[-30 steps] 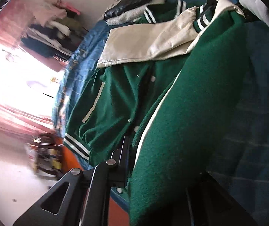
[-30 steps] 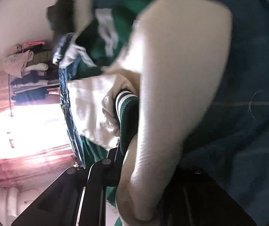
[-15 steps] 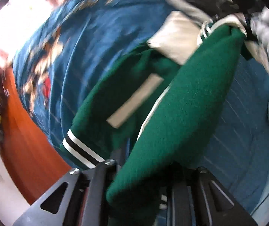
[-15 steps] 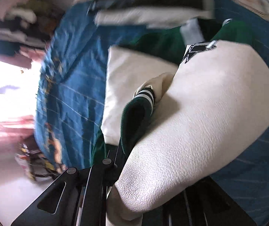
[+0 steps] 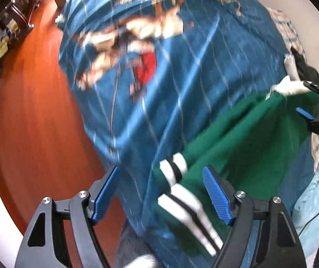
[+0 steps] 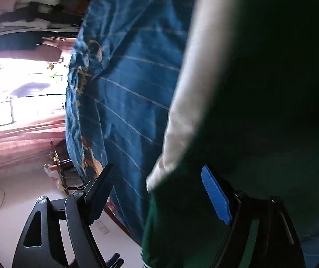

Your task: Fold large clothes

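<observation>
A green varsity jacket [image 5: 244, 134] with cream sleeves lies on the blue printed bedspread [image 5: 204, 67]. Its white-and-black striped hem [image 5: 181, 201] sits between the jaws of my left gripper [image 5: 161, 194]. Those jaws are opening, and the blue pads [image 5: 217, 194] stand clear of the cloth. In the right wrist view the jacket [image 6: 259, 111] fills the right side in shadow, a cream sleeve [image 6: 188, 89] running down it. My right gripper [image 6: 159, 194] is opening too, green cloth loose between its fingers. The right gripper [image 5: 315, 116] shows at the jacket's far end.
An orange-red wooden surface [image 5: 36, 111] lies beside the bed, with a dark shelf [image 5: 10, 29] beyond it. Other clothes [image 5: 302, 67] are piled at the bed's far side. A rack of hanging clothes [image 6: 25, 22] and a bright window [image 6: 14, 93] are behind the bed.
Both grippers were shut on the jacket and have let go. The left one carried the hem across the bed and rolled to point down. The jacket now lies on the bedspread.
</observation>
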